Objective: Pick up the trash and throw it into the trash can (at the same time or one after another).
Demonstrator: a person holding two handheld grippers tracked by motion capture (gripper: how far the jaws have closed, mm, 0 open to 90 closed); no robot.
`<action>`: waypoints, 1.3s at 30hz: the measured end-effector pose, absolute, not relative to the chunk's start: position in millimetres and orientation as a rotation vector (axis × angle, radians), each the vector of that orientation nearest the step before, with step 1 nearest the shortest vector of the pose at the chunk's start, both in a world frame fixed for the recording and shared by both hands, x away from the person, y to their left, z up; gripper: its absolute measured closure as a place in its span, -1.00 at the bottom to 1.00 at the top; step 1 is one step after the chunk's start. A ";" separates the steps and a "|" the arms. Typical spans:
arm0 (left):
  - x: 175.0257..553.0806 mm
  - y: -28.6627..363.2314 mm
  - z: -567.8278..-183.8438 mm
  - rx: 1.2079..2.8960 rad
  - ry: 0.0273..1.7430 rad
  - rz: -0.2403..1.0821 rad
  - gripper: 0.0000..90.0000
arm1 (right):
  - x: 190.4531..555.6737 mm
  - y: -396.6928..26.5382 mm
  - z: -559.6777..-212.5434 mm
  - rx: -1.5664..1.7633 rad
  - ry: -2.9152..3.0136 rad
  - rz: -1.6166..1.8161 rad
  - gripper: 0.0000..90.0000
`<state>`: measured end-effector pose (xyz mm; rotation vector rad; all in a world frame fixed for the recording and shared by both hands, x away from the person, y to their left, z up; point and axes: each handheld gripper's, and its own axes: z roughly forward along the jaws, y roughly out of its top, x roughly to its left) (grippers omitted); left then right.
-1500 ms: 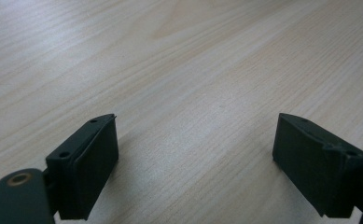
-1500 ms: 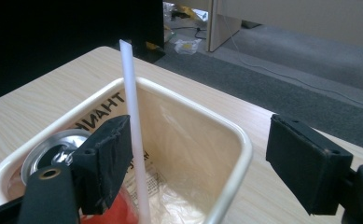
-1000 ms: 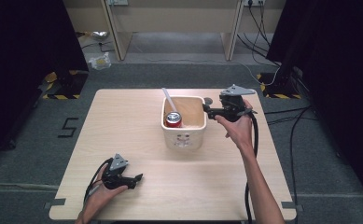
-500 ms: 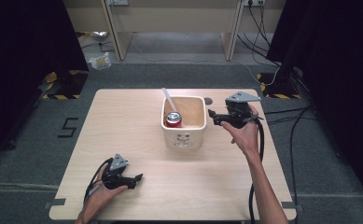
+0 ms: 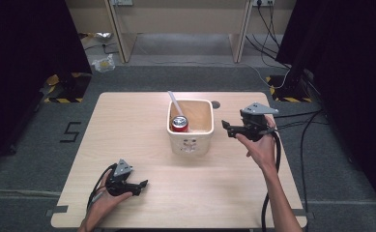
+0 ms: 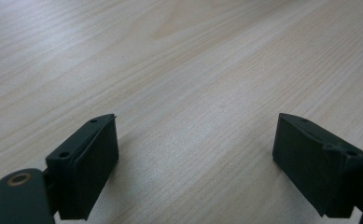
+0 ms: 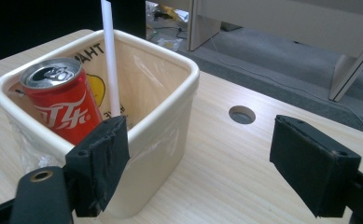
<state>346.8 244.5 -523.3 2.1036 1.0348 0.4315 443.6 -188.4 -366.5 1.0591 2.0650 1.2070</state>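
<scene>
A cream square tub point(image 5: 191, 140) stands at the table's middle. Inside it a red soda can point(image 5: 179, 124) stands upright beside a white stick point(image 5: 175, 103) that leans out over the far rim. My right gripper point(image 5: 225, 128) hovers just right of the tub, open and holding nothing. In the right gripper view the tub point(image 7: 163, 135), the can point(image 7: 60, 105) and the stick point(image 7: 110, 58) sit close ahead, and my right gripper point(image 7: 207, 172) has its jaws wide apart. My left gripper point(image 5: 143, 184) rests near the front left edge, open over bare wood point(image 6: 193, 93).
A round cable hole point(image 5: 216, 104) lies in the tabletop behind the tub, also seen as a hole point(image 7: 242, 114) in the right gripper view. Cables point(image 5: 292, 128) trail off the right edge. Desk legs and floor clutter stand beyond the far edge.
My right gripper has drawn away from the tub's right rim, moving right and toward the person. The left gripper has stayed where it was.
</scene>
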 end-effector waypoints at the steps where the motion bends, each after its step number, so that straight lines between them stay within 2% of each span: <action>1: 346.8 244.5 -523.3 2.103 1.035 0.431 -0.70 | 442.2 -189.4 -367.5 1.062 2.066 1.208 -0.56; 39: 346.8 244.4 -523.5 2.102 1.034 0.433 -0.70 | 397.5 -212.6 -388.4 1.049 2.043 1.175 -0.56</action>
